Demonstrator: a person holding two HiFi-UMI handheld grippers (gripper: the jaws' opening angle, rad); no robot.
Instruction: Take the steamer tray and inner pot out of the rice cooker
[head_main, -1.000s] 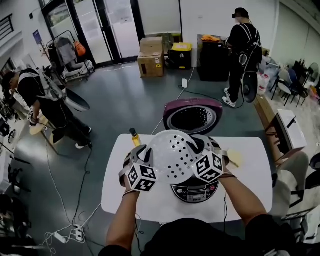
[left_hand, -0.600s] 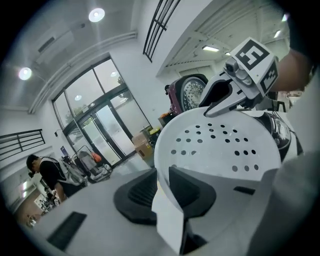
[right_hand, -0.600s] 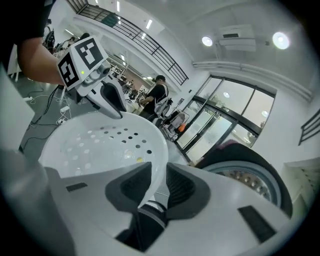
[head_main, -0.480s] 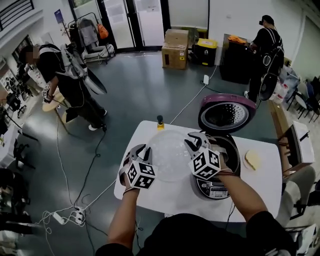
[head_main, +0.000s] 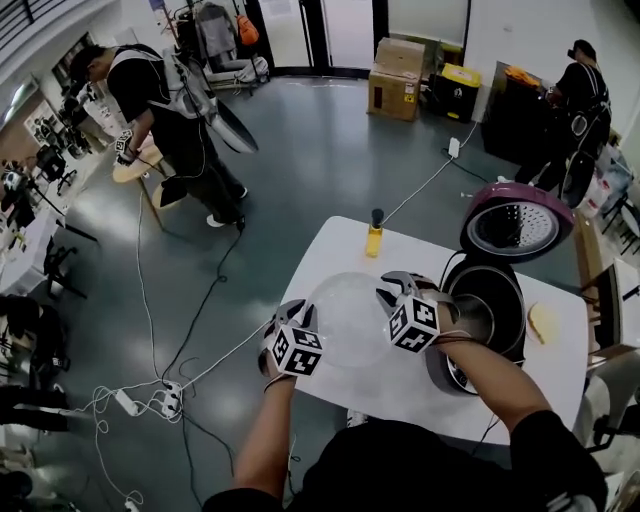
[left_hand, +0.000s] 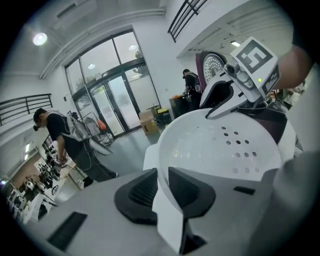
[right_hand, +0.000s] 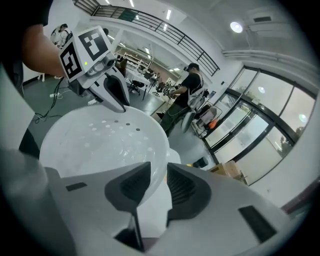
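Observation:
A white perforated steamer tray (head_main: 350, 318) hangs low over the left part of the white table (head_main: 420, 385), held by its rim from both sides. My left gripper (head_main: 300, 312) is shut on its left rim, and the black pads pinch the thin edge (left_hand: 161, 182). My right gripper (head_main: 393, 291) is shut on the opposite rim (right_hand: 159, 181). Each gripper view shows the tray's bowl (left_hand: 225, 150) (right_hand: 100, 145) and the other gripper across it. The rice cooker (head_main: 478, 330) stands to the right with its purple lid (head_main: 515, 226) up and the dark inner pot (head_main: 492, 303) inside.
A small yellow bottle with a black cap (head_main: 374, 238) stands near the table's far edge. A yellow flat item (head_main: 543, 320) lies right of the cooker. Cables and a power strip (head_main: 130, 403) trail on the floor to the left. People stand farther off.
Both grippers have carried the steamer tray from above the cooker to the left and down, over the table's left part. The open pot now shows in the cooker.

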